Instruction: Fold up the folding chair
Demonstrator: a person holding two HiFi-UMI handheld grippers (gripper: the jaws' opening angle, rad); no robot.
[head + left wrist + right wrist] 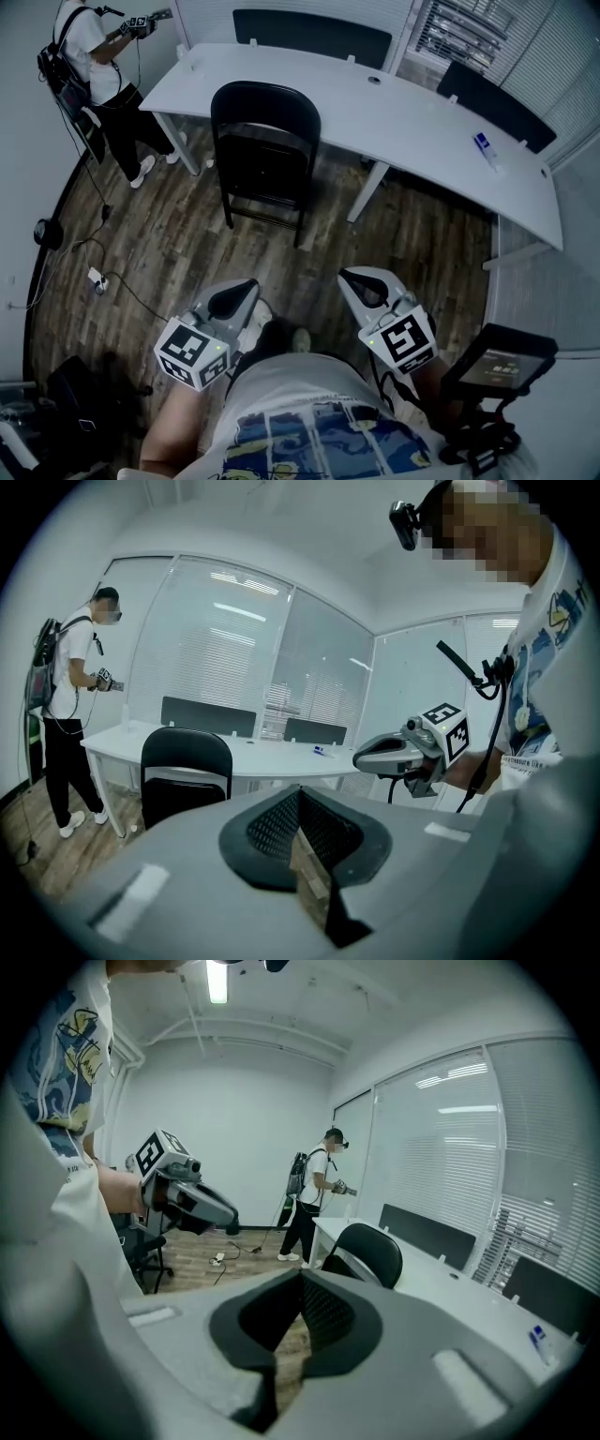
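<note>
Folding chair [265,150] stands open ahead of us, nearer our left claw [242,292] than our right claw [354,281], both pressed together, empty.

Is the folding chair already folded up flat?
No, the folding chair stands open on its own legs beside the white desk.

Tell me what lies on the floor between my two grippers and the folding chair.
Nothing: in the head view only bare wooden floor separates the left gripper and right gripper from the folding chair. Both grippers are shut and empty.
</note>
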